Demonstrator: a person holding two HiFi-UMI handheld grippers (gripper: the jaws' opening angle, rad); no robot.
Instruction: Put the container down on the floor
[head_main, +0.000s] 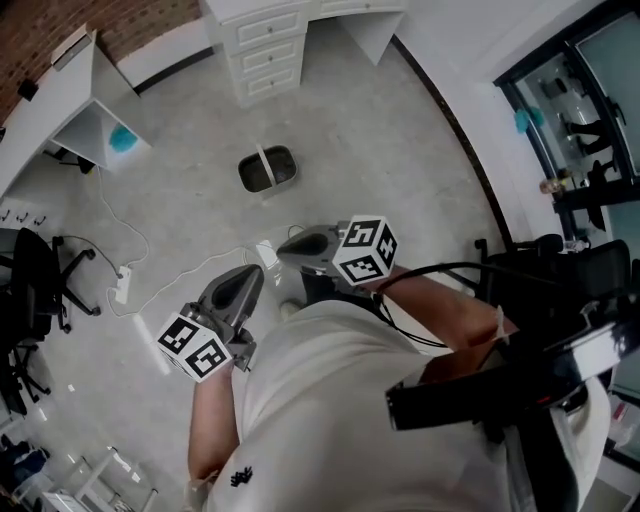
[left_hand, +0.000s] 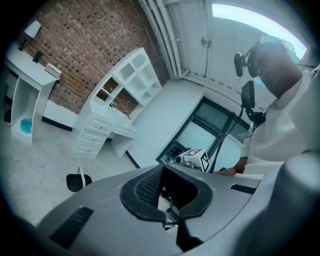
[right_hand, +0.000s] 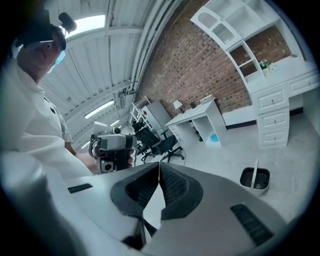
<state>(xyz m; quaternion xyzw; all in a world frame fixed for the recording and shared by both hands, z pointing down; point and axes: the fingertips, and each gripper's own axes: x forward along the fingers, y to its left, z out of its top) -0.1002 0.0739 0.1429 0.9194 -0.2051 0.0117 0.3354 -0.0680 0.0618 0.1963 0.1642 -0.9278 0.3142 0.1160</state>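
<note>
Head view: container beyond right tool

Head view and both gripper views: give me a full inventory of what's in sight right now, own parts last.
container: one, dark with a white handle, standing on the floor in front of the drawer unit, clear of both tongs
drawer unit: one, white, top of the head view
desk: one, white, upper left
blue object: one, in the desk's open side
office chair: at least one, black, left edge
power strip: one, white with a white cable, on the floor at left
left tongs: one, grey, shut, empty, in front of the person's body
right tongs: one, grey, shut, empty, beside the left tongs
</note>
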